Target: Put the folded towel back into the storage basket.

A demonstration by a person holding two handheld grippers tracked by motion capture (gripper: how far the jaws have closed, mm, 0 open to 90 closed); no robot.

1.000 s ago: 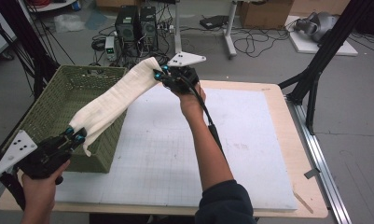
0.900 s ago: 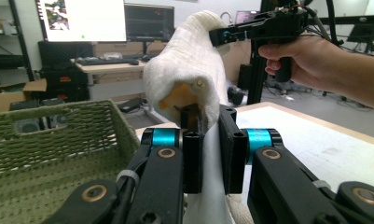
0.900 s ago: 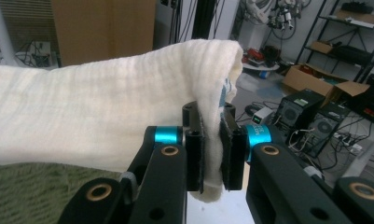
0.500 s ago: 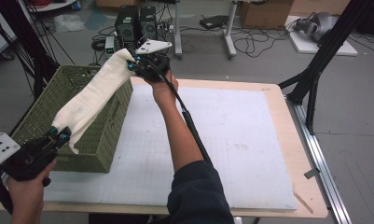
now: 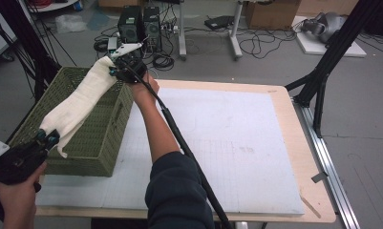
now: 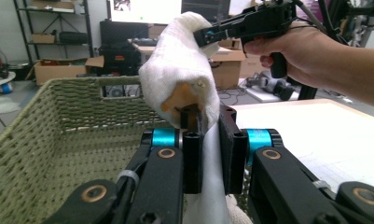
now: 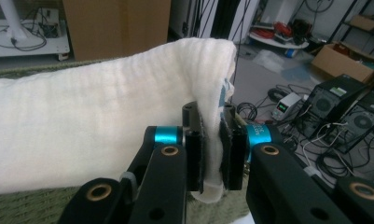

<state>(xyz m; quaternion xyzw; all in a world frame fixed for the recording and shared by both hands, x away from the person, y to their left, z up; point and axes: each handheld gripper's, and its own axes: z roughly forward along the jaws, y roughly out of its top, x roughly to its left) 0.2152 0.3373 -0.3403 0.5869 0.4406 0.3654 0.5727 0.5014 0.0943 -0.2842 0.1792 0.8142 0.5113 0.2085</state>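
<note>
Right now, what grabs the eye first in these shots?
A white cloth stretched like a bridge over the green woven basket at the table's left edge. Each end is pinched: the left gripper at the near end, the right gripper over the basket's far corner.

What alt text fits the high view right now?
A white cloth hangs stretched above a green woven basket, clamped at each end by the left hand-held gripper and the right hand-held gripper. The basket sits at the left of a white-topped table.
</note>
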